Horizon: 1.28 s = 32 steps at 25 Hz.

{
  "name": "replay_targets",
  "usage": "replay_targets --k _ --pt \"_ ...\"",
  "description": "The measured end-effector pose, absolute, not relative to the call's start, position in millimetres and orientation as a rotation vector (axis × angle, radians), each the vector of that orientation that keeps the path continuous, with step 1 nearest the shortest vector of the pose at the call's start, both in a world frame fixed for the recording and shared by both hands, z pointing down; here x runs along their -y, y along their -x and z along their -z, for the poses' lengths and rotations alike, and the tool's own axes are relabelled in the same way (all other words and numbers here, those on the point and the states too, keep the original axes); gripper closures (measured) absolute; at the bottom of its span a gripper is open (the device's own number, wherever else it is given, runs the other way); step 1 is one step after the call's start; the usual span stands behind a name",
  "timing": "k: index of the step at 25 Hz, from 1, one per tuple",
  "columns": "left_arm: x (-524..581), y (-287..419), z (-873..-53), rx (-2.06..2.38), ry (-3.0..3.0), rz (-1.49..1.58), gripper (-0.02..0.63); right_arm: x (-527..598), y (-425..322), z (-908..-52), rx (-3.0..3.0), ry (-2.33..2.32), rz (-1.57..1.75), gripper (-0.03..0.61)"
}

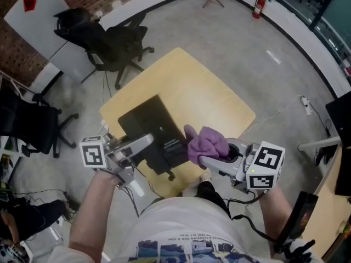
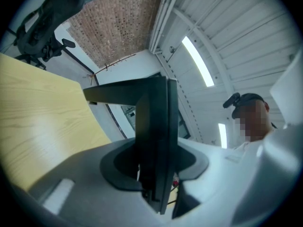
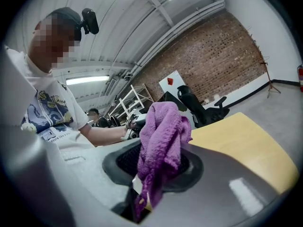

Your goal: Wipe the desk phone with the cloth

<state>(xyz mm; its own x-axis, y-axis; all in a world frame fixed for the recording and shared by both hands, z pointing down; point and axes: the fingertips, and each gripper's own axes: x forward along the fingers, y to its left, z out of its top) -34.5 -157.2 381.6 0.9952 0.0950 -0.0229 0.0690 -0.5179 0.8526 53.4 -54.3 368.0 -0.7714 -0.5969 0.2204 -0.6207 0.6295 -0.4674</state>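
Gripping the phone (image 1: 151, 129) by its near edge, the left hand-held gripper (image 1: 143, 142) has its jaws clamped on the black body, which its own view shows edge-on between them, with the ceiling behind it. The phone lies over the near left part of the bench (image 1: 211, 89), reaching the near edge; whether its far end rests on the wood I cannot tell. The right hand-held gripper (image 1: 213, 159) is clenched on a bunched purple cloth (image 1: 207, 141), just beside the phone's right side and apparently not yet pressed against it.

Wiping looks about to begin. The main risk is that the phone is pinched along one edge only, so a firm push from the cloth could twist it in the jaws or lever it loose. This close to the near edge, it would probably fall past the bench to the floor. The cloth is caught by a small fold, and dragging it hard could pull it free.
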Motion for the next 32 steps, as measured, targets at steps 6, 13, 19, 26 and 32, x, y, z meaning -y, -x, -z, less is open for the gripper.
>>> replay_targets --k 6,13,19,26,32 --pt "169.8 37.4 -378.3 -0.138 -2.079 -0.022 0.436 49.0 -50.0 -375.0 2.736 -1.118 -0.862 0.474" --pt "176.0 38.0 -372.4 -0.152 -2.047 0.019 0.436 33.5 -30.4 -386.6 2.713 -1.131 -0.907 0.474" --pt "176.3 37.5 -372.2 -0.156 -2.038 0.027 0.436 31.9 18.9 -399.5 2.737 -1.023 -0.921 0.474" --pt "169.0 36.4 -375.2 -0.167 -2.021 0.010 0.436 39.3 27.9 -405.8 2.722 -1.001 -0.907 0.474" --pt "166.6 55.0 -386.6 -0.160 -2.022 -0.026 0.436 40.1 16.0 -407.9 2.696 -1.051 -0.885 0.474"
